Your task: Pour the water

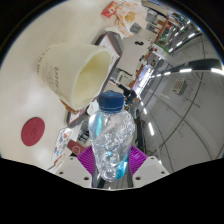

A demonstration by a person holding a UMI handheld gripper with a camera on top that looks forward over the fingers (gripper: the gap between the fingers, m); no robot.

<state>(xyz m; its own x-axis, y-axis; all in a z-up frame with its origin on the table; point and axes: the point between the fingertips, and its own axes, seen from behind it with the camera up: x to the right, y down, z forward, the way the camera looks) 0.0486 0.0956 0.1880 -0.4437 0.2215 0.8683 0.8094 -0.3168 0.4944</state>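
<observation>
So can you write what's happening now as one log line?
hand-held gripper: shut on water bottle | blue cap: on | cream cup: beyond bottle | pouring: not started

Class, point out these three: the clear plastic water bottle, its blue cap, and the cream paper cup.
Clear plastic water bottle (pixel 110 140), gripper view: crinkled body.
Blue cap (pixel 111 101), gripper view: its top.
Cream paper cup (pixel 62 68), gripper view: outer wall.

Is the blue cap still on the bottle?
Yes, the blue cap sits on top of the bottle, which the fingers grip.

Your bottle (pixel 109 140) hides its own base behind the tongs (pixel 110 163) at lower centre. At upper right, the room's distant items blur too small for you to tell.
</observation>
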